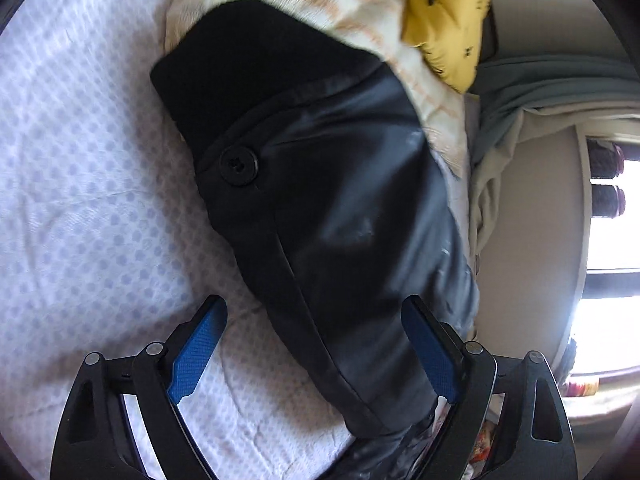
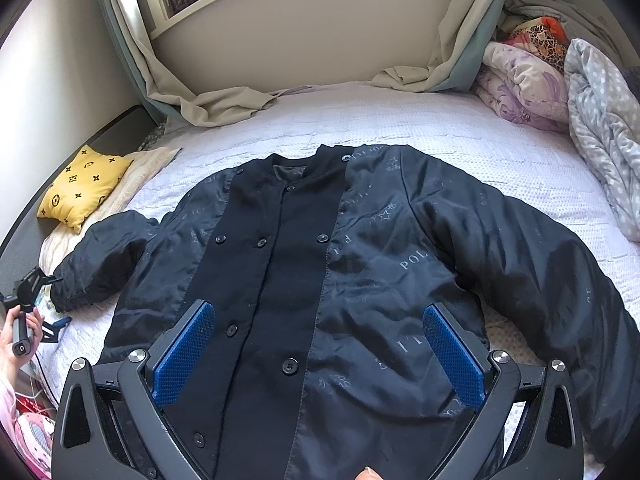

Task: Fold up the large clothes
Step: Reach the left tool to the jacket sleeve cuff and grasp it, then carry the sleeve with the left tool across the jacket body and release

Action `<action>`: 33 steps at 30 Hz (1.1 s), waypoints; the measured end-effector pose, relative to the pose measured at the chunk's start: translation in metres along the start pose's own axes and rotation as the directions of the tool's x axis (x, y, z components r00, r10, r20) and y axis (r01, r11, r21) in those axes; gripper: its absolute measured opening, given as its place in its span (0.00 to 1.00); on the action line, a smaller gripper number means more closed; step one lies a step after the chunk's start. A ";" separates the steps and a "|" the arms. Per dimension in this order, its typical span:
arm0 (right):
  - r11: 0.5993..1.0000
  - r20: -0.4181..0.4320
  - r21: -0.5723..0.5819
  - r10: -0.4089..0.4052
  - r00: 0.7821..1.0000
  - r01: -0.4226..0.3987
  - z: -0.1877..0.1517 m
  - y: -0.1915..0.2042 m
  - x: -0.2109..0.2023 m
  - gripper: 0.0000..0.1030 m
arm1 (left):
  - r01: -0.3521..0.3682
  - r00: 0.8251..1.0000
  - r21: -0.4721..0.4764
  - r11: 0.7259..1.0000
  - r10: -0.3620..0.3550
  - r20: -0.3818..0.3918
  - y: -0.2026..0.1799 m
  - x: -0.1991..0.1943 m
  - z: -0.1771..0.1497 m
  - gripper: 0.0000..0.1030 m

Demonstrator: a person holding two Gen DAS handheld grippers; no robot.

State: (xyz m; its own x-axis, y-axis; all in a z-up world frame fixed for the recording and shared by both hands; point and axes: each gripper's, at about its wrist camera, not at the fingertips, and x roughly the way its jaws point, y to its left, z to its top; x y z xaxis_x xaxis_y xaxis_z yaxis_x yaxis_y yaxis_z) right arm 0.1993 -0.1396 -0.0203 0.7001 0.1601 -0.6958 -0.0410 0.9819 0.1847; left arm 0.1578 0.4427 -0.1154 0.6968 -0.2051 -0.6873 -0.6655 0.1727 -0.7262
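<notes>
Black padded jacket (image 2: 320,272) lies face up and spread flat on the white quilted bed cover (image 2: 500,152), collar toward the window wall, front buttoned, both sleeves extended outward. You have no fold in place yet: judging from this layout, the spreading step is complete and every fold remains to be made, sleeves first.

Your left gripper (image 1: 316,348) hangs over the cuff end of the jacket's sleeve (image 1: 320,208). Its jaws stand wide apart, one blue pad over the bed cover and the other at the far edge of the sleeve. The fabric runs between them, but neither pad presses on it; nothing is grasped. A button (image 1: 239,167) marks the cuff tab just ahead.

Your right gripper (image 2: 320,352) hovers above the lower front of the jacket, jaws spread wide either side of the button placket, holding nothing.

Beyond the sleeve lie a cream pillow (image 1: 360,12) and a yellow cushion (image 2: 84,186); folded quilts (image 2: 560,92) sit at the opposite corner of the bed.
</notes>
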 end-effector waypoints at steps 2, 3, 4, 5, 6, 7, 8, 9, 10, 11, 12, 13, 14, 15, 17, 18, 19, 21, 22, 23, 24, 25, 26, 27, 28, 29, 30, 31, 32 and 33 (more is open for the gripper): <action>1.000 -0.003 -0.005 -0.006 1.000 0.006 0.000 0.000 0.003 1.00 | 0.015 1.000 -0.027 1.000 -0.015 0.009 0.000 0.005 0.004 0.88; 1.000 -0.005 -0.007 -0.010 1.000 0.010 0.000 0.000 0.005 1.00 | 0.025 1.000 -0.038 0.999 -0.024 0.016 0.000 0.007 0.006 0.88; 1.000 -0.011 -0.006 -0.014 1.000 0.014 0.000 0.000 0.008 1.00 | 0.031 0.999 -0.041 0.999 -0.030 0.024 -0.001 0.008 0.008 0.87; 1.000 -0.017 -0.002 -0.016 1.000 0.016 -0.001 0.000 0.010 1.00 | 0.033 0.999 -0.035 0.999 -0.032 0.036 -0.001 0.009 0.011 0.81; 1.000 -0.022 0.002 -0.018 1.000 0.018 -0.001 -0.001 0.012 1.00 | 0.030 0.999 -0.022 0.999 -0.029 0.045 -0.004 0.009 0.012 0.69; 1.000 -0.026 0.004 -0.020 0.999 0.020 -0.001 0.000 0.014 1.00 | 0.025 0.999 -0.009 1.000 -0.024 0.047 -0.005 0.011 0.014 0.63; 1.000 -0.030 0.005 -0.020 0.999 0.021 -0.001 0.000 0.017 1.00 | 0.017 0.999 -0.009 1.000 -0.017 0.049 -0.005 0.012 0.016 0.54; 1.000 -0.031 0.003 -0.022 0.999 0.022 -0.001 0.000 0.018 1.00 | 0.019 0.998 -0.012 1.000 -0.018 0.055 -0.004 0.012 0.017 0.44; 1.000 -0.031 0.001 -0.024 0.999 0.024 -0.001 0.001 0.018 1.00 | 0.020 0.998 -0.012 1.000 -0.019 0.063 -0.002 0.012 0.017 0.39; 1.000 -0.031 -0.001 -0.026 0.999 0.026 0.000 0.001 0.019 1.00 | 0.019 0.997 -0.003 1.000 -0.019 0.074 -0.002 0.009 0.017 0.30; 1.000 -0.031 -0.002 -0.027 0.999 0.026 0.000 0.002 0.020 1.00 | 0.021 0.996 0.009 1.000 -0.021 0.085 0.001 0.010 0.018 0.23; 1.000 -0.032 -0.001 -0.026 0.999 0.026 0.000 0.002 0.020 1.00 | 0.025 0.995 0.018 1.000 -0.026 0.092 0.000 0.007 0.018 0.21; 1.000 -0.032 -0.001 -0.026 0.999 0.026 0.000 0.002 0.020 1.00 | 0.033 0.993 0.031 0.999 -0.036 0.110 -0.004 0.000 0.018 0.18; 1.000 -0.032 0.000 -0.027 0.999 0.027 0.000 0.002 0.021 1.00 | 0.034 0.991 0.044 0.998 -0.039 0.125 -0.009 -0.006 0.017 0.17; 1.000 -0.031 0.003 -0.028 0.999 0.028 0.000 0.001 0.021 1.00 | 0.017 0.984 0.109 0.994 -0.036 0.174 -0.027 -0.021 0.011 0.16; 1.000 -0.031 0.005 -0.027 0.999 0.028 0.001 0.001 0.021 1.00 | 0.000 0.978 0.159 0.987 -0.033 0.205 -0.040 -0.032 0.006 0.15; 1.000 -0.030 0.007 -0.026 0.999 0.027 0.001 0.000 0.021 1.00 | -0.018 0.973 0.202 0.979 -0.030 0.230 -0.052 -0.041 0.000 0.15; 1.000 -0.026 0.012 -0.026 0.999 0.026 0.002 -0.001 0.019 1.00 | -0.053 0.960 0.287 0.957 -0.031 0.279 -0.079 -0.056 -0.014 0.15; 1.000 -0.025 0.015 -0.026 0.999 0.027 0.002 -0.001 0.019 1.00 | -0.066 0.954 0.321 0.945 -0.035 0.299 -0.088 -0.064 -0.022 0.15; 0.999 -0.022 0.023 -0.026 0.999 0.026 0.003 -0.003 0.018 1.00 | -0.080 0.945 0.364 0.928 -0.045 0.323 -0.099 -0.073 -0.032 0.15; 0.999 -0.021 0.028 -0.025 0.999 0.025 0.004 -0.003 0.017 1.00 | -0.099 0.935 0.412 0.906 -0.057 0.350 -0.113 -0.081 -0.045 0.15; 0.999 -0.019 0.035 -0.023 1.000 0.024 0.006 -0.004 0.016 1.00 | -0.126 0.922 0.471 0.873 -0.073 0.381 -0.132 -0.090 -0.061 0.15; 0.999 -0.015 0.046 -0.022 1.000 0.022 0.008 -0.006 0.015 1.00 | -0.151 0.910 0.520 0.841 -0.087 0.406 -0.148 -0.096 -0.077 0.15; 0.998 -0.012 0.053 -0.021 1.000 0.022 0.009 -0.008 0.014 1.00 | -0.184 0.894 0.584 0.790 -0.113 0.434 -0.168 -0.104 -0.101 0.15; 0.998 -0.007 0.061 -0.021 1.000 0.021 0.010 -0.009 0.012 1.00 | -0.206 0.883 0.626 0.752 -0.133 0.449 -0.182 -0.107 -0.118 0.15; 0.997 -0.002 0.066 -0.025 1.000 0.025 0.012 -0.011 0.011 1.00 | -0.237 0.871 0.678 0.696 -0.157 0.466 -0.200 -0.108 -0.143 0.15; 0.997 0.003 0.071 -0.031 1.000 0.031 0.013 -0.013 0.010 1.00 | -0.254 0.865 0.709 0.658 -0.173 0.471 -0.211 -0.108 -0.159 0.15; 0.996 0.009 0.077 -0.038 0.999 0.037 0.014 -0.014 0.009 1.00 | -0.271 0.861 0.757 0.594 -0.202 0.467 -0.228 -0.106 -0.188 0.15; 0.995 0.012 0.086 -0.043 0.999 0.042 0.016 -0.016 0.008 1.00 | -0.277 0.862 0.781 0.560 -0.214 0.460 -0.238 -0.102 -0.203 0.15; 0.994 0.014 0.095 -0.046 0.999 0.045 0.017 -0.019 0.008 1.00 | -0.279 0.868 0.816 0.506 -0.231 0.439 -0.250 -0.096 -0.229 0.15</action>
State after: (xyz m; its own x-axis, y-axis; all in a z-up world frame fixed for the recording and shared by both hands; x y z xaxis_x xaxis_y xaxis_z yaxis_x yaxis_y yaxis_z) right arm 0.2177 -0.1582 -0.0177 0.7114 0.1132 -0.6936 0.0580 0.9741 0.2185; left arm 0.1966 0.1985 0.1359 0.8763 0.2054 -0.4358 -0.3122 0.9310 -0.1891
